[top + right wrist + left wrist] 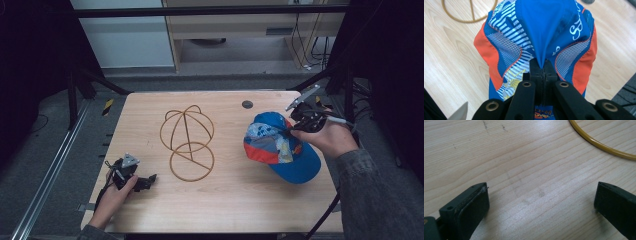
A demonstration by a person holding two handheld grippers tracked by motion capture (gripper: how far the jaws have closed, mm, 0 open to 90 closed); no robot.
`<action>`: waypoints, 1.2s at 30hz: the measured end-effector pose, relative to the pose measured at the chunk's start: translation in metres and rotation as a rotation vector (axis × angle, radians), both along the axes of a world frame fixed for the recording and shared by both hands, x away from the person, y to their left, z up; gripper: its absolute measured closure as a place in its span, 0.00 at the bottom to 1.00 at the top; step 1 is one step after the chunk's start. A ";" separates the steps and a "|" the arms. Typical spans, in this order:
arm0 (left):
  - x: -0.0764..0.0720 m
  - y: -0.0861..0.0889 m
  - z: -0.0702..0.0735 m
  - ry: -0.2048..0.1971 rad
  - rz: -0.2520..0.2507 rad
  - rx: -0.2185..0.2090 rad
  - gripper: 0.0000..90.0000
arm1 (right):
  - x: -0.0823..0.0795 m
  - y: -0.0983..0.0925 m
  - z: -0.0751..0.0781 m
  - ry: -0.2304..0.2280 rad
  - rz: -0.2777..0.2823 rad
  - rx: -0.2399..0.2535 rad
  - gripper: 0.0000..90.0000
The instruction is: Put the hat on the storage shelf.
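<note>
Out wide there's a dim room: grey floor, a pale wall panel and a light wooden cabinet at the back, black frame bars and a metal rail (47, 175) running down the left. In the middle sits the light wood-grain worktop (235, 200), one dark round grommet (247, 104) near its far edge.

Two things lie on it. Right of centre there's one cap in blue, orange and patterned white fabric (280, 146), its blue brim pointing toward the near right corner. Left of it, well apart, is one tan wire hat frame (187, 142): a flat ring nearest the person, a domed cage of hoops behind it. No containers to report.

Two tools, one per hand. The right hand-held gripper (543, 67) has its jaws pressed together on a pinched fold of blue cloth at the cap's crown, the fabric tenting up from the pinch. The left hand-held gripper (541, 202) rests low near the worktop's near left corner, jaws spread wide over bare wood, an arc of the frame's ring just beyond them.
</note>
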State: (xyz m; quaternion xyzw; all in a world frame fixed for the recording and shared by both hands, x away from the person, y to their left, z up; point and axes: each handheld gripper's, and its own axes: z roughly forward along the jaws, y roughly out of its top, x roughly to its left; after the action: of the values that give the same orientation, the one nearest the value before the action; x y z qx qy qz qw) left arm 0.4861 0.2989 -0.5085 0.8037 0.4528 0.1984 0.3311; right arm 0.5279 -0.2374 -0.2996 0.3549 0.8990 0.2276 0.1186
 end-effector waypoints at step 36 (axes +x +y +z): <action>0.000 0.000 0.000 0.002 -0.004 0.004 0.00 | -0.013 0.068 0.111 -0.220 0.141 0.088 1.00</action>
State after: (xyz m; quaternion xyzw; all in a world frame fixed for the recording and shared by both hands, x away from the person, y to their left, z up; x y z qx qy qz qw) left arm 0.4859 0.2989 -0.5081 0.8055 0.4512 0.1980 0.3293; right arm 0.5150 -0.1694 -0.1885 0.2686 0.8925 0.3119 0.1845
